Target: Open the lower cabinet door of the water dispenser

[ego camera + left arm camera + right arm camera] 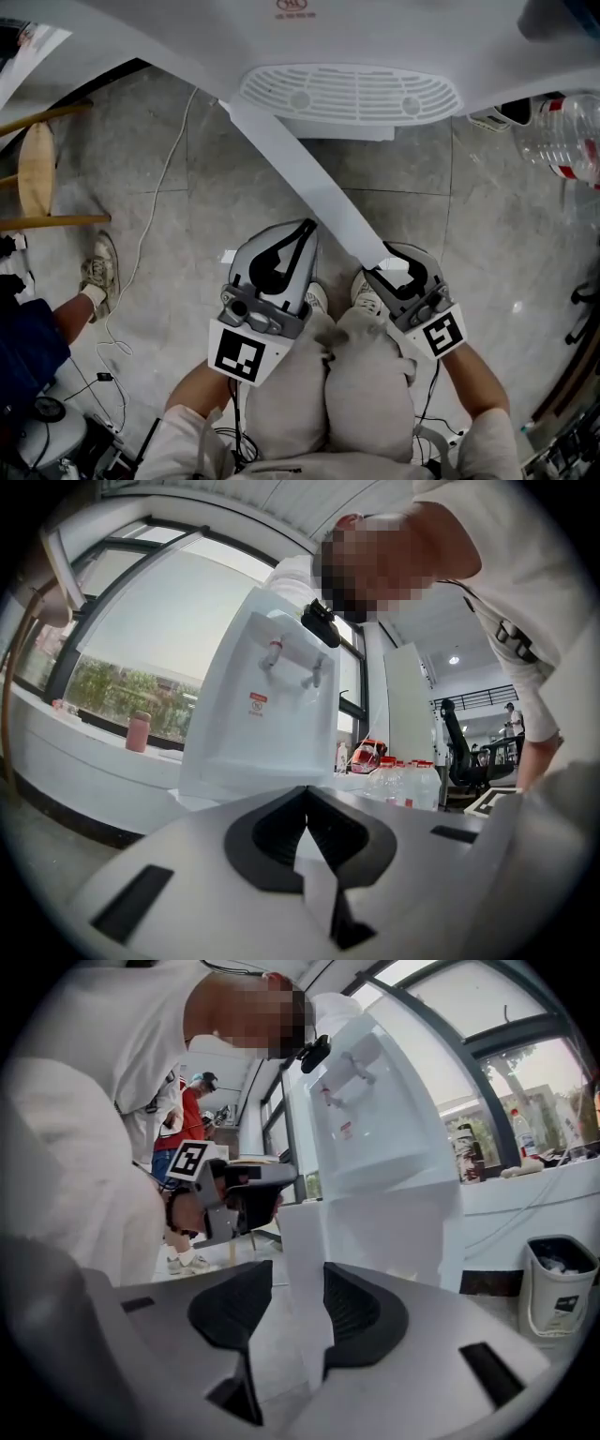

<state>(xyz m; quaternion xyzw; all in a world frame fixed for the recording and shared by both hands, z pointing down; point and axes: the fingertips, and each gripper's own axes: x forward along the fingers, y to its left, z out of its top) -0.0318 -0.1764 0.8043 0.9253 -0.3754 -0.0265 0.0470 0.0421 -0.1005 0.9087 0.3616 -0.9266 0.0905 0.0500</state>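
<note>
The white water dispenser (349, 94) stands ahead of me, also in the left gripper view (272, 705) and the right gripper view (375, 1119). Its lower cabinet door (300, 178) is swung out towards me, seen edge-on from above as a long white strip. My right gripper (375, 272) is shut on the door's free edge (305, 1269), which stands upright between the black pads. To the door's left, my left gripper (307, 227) is apart from the door. Its jaws meet at the tips (305, 794) with nothing in them.
Large water bottles (562, 141) lie on the floor right of the dispenser. A wooden stool (37, 169), a white cable (150, 216) and another person's shoe (98, 272) are at the left. A small bin (558, 1283) stands by the window wall.
</note>
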